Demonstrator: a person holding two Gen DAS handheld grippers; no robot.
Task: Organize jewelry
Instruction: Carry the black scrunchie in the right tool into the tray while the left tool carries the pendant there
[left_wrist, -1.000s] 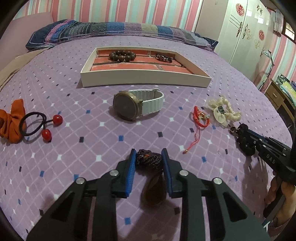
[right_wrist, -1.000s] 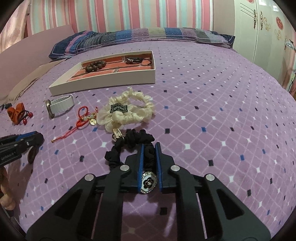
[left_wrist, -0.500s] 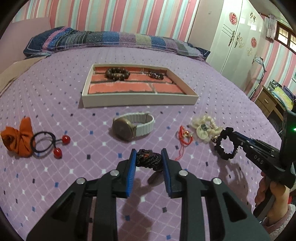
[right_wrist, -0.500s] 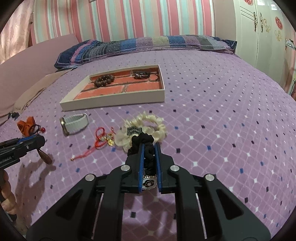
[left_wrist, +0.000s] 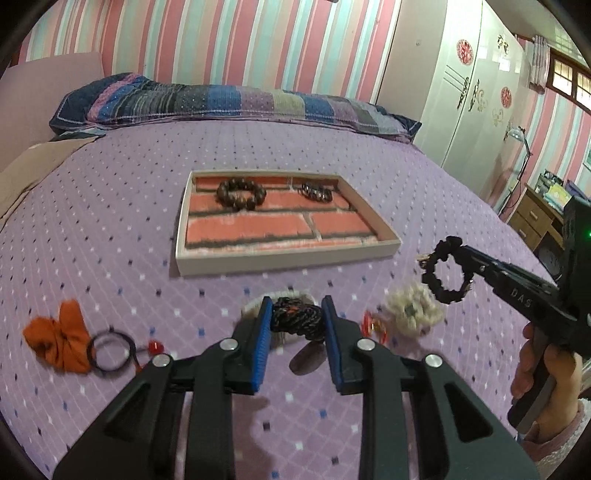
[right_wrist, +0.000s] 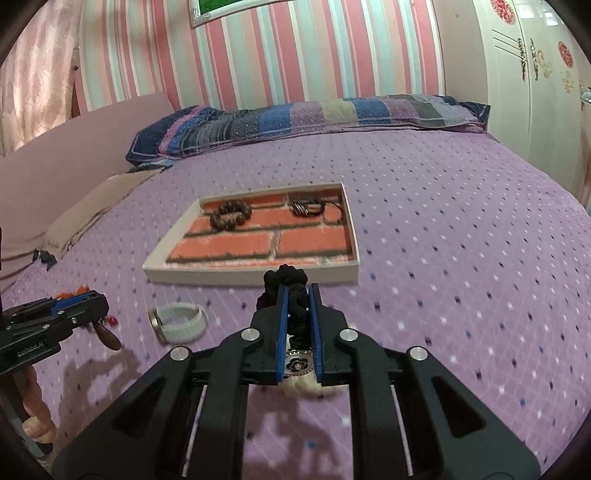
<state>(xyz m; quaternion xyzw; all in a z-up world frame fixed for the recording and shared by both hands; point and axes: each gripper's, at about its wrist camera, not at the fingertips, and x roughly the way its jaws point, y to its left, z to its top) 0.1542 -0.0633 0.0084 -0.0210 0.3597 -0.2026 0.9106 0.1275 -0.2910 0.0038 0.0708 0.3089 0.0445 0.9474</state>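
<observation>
Scrunchie (right_wrist: 291, 295) clamped lengthwise in right tool (right_wrist: 297, 295), toward tray (right_wrist: 255, 275).

The setting is a domestic bedroom: a wide bed covered in a lilac bedspread with small diamond dots (left_wrist: 332, 155) fills both views, with a long patchwork pillow in blue, purple and grey (left_wrist: 229, 101) at its head. Pink, white and pale-blue striped wallpaper (left_wrist: 258, 40) lines the walls. A tall white wardrobe with red round decals (left_wrist: 476, 81) and a small wooden drawer unit (left_wrist: 535, 218) stand alongside.
</observation>
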